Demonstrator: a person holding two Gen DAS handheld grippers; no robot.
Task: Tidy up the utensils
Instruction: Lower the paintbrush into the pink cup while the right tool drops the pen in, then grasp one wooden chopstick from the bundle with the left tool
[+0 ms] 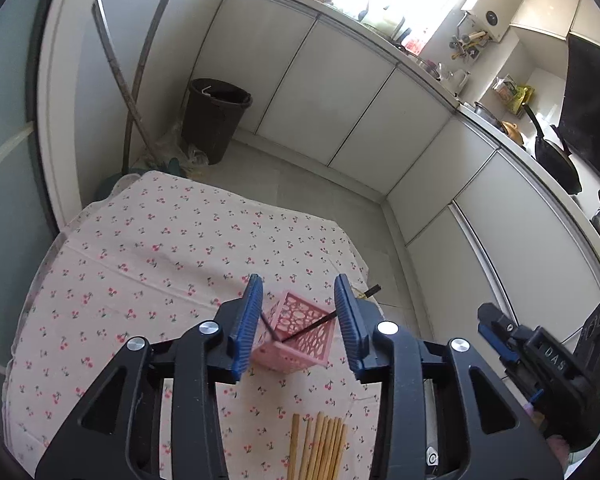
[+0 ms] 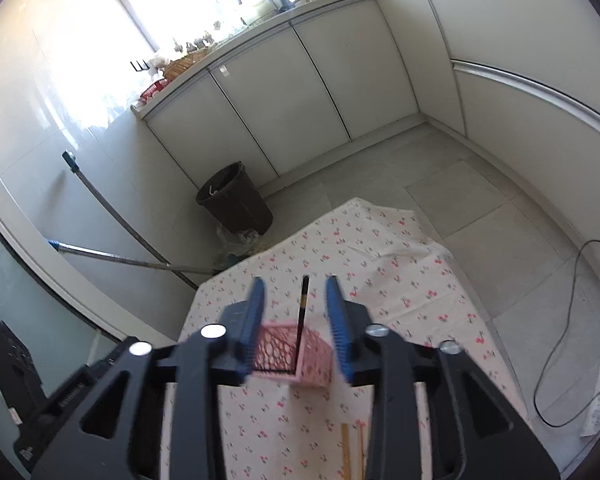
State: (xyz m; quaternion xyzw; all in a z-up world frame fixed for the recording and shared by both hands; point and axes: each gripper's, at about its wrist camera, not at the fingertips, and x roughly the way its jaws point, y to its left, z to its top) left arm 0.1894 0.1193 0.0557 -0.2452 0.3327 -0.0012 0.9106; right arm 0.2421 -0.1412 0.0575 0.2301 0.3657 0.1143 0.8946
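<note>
A pink lattice basket (image 1: pixel 296 338) stands on the cherry-print tablecloth (image 1: pixel 148 256). Two black chopsticks (image 1: pixel 312 326) lean inside it, one sticking out to the right. My left gripper (image 1: pixel 298 316) is open and empty, hovering above the basket. Several wooden chopsticks (image 1: pixel 320 446) lie on the cloth near the front edge. In the right wrist view the basket (image 2: pixel 296 356) holds an upright black chopstick (image 2: pixel 302 312). My right gripper (image 2: pixel 296 320) is open and empty above the basket. The right gripper also shows at the right of the left wrist view (image 1: pixel 500 340).
A black bin (image 1: pixel 216 118) and mop handles (image 1: pixel 120 80) stand on the floor beyond the table. White cabinets (image 1: pixel 340 100) line the walls. A cable (image 2: pixel 572 320) and power strip lie on the floor at right.
</note>
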